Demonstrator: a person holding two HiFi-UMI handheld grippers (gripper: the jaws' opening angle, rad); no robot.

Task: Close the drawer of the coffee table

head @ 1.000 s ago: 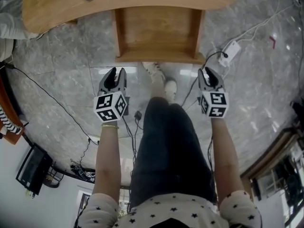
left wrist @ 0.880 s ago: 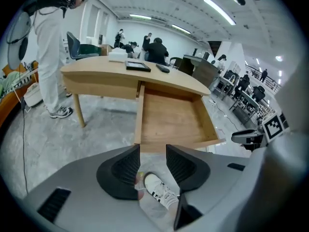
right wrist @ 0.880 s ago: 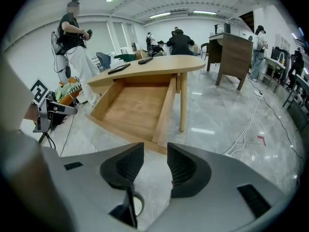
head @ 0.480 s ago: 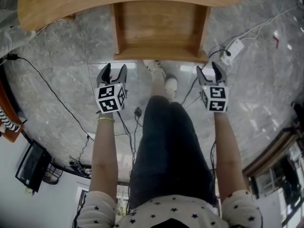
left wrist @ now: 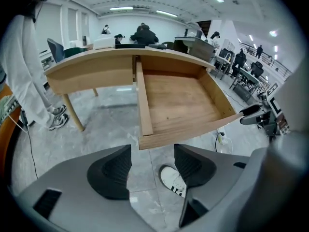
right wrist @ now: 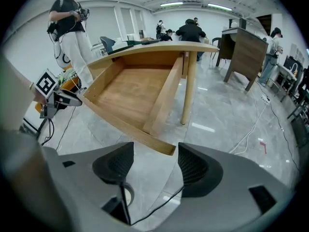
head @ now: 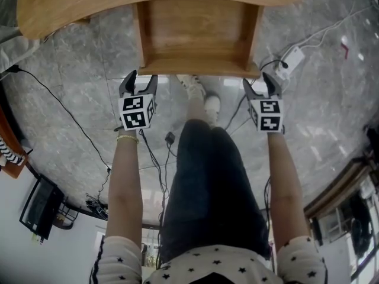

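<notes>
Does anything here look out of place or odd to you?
The coffee table's drawer stands pulled far out and is empty. A white power strip lies on the floor beside the drawer's right front corner, possibly a trip hazard.

Empty wooden drawer (left wrist: 179, 103) pulled out of the coffee table (left wrist: 89, 67), left gripper (left wrist: 150, 164) jaws just opening wide, nothing between them, white shoe (left wrist: 171, 180) on the grey floor (left wrist: 96, 124).

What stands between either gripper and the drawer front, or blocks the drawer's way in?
Nothing visible. The left gripper and right gripper, jaws just opened with nothing between them, face the front corners of the drawer across open air; it is empty.
</notes>
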